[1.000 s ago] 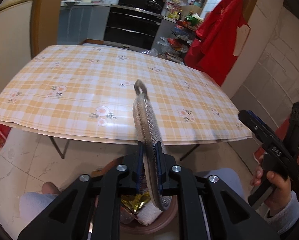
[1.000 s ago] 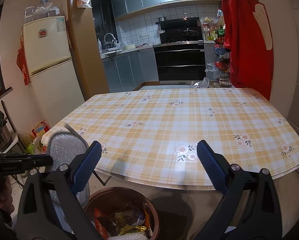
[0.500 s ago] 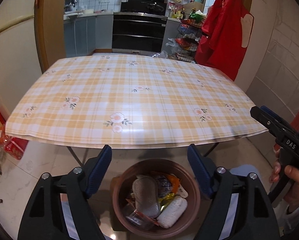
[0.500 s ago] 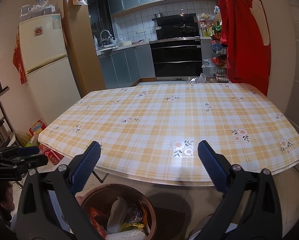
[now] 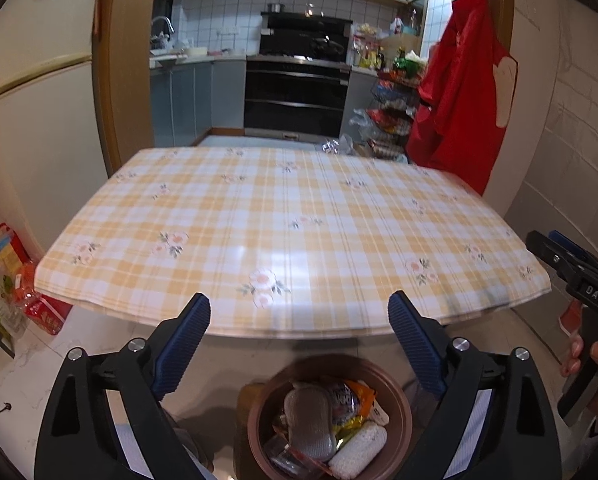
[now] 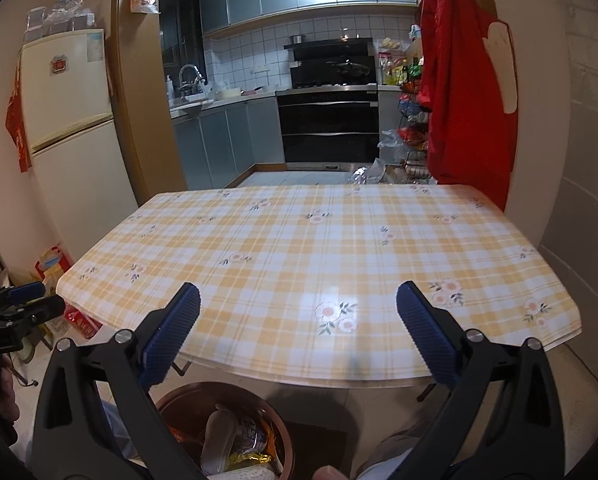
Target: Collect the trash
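Observation:
A brown round trash bin (image 5: 395, 408) stands on the floor by the table's near edge. In it lie a grey mesh pad (image 5: 309, 416), wrappers and a white roll. The bin also shows in the right wrist view (image 6: 187, 400). My left gripper (image 5: 299, 344) is open and empty above the bin. My right gripper (image 6: 299, 332) is open and empty, above and just right of the bin. The table with the yellow checked cloth (image 5: 291, 216) carries nothing that I can see.
A white fridge (image 6: 67, 128) stands at the left, with bags and red packets (image 5: 15, 280) on the floor beside it. A red garment (image 6: 467, 92) hangs at the right wall. The kitchen oven (image 5: 295, 96) and a snack rack lie beyond the table.
My left gripper opened and dropped the grey mesh pad into the bin, then lifted and tilted up. My right gripper stayed open and rose slightly.

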`<state>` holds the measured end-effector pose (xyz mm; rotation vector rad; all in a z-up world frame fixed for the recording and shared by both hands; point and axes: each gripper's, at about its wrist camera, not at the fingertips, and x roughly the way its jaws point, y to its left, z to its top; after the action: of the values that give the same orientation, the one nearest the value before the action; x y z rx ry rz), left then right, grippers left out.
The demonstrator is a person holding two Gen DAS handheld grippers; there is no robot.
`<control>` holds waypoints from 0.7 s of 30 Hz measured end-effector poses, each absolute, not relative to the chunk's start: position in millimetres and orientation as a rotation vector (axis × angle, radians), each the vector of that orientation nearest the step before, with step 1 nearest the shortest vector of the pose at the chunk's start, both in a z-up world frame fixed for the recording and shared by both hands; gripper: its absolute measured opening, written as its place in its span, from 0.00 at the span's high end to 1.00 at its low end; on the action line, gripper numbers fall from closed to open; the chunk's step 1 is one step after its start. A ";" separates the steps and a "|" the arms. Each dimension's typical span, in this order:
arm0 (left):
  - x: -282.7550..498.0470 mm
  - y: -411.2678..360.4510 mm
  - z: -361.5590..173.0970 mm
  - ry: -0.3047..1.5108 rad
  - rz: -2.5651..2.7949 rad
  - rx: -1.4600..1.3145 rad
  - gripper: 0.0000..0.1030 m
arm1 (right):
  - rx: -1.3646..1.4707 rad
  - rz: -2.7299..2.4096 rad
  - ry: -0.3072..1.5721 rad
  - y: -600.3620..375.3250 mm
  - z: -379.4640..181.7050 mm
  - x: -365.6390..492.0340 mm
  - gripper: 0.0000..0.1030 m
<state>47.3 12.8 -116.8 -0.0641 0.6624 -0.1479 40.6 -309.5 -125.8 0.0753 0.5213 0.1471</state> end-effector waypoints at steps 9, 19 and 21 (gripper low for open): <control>48.2 26.3 -63.1 0.523 -0.107 -0.048 0.06 | 0.045 0.120 0.473 -307.8 -81.8 40.0 0.06; 43.9 29.3 -17.8 0.435 -0.089 -0.029 0.06 | 0.037 0.111 0.442 -303.3 -51.5 36.3 0.06; 42.2 29.5 -13.9 0.429 -0.079 -0.027 0.06 | 0.036 0.109 0.443 -302.7 -49.1 35.9 0.06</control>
<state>42.2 29.5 -13.9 -0.0272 0.4286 -0.0792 35.9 -302.7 -49.1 0.0363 0.4430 0.1092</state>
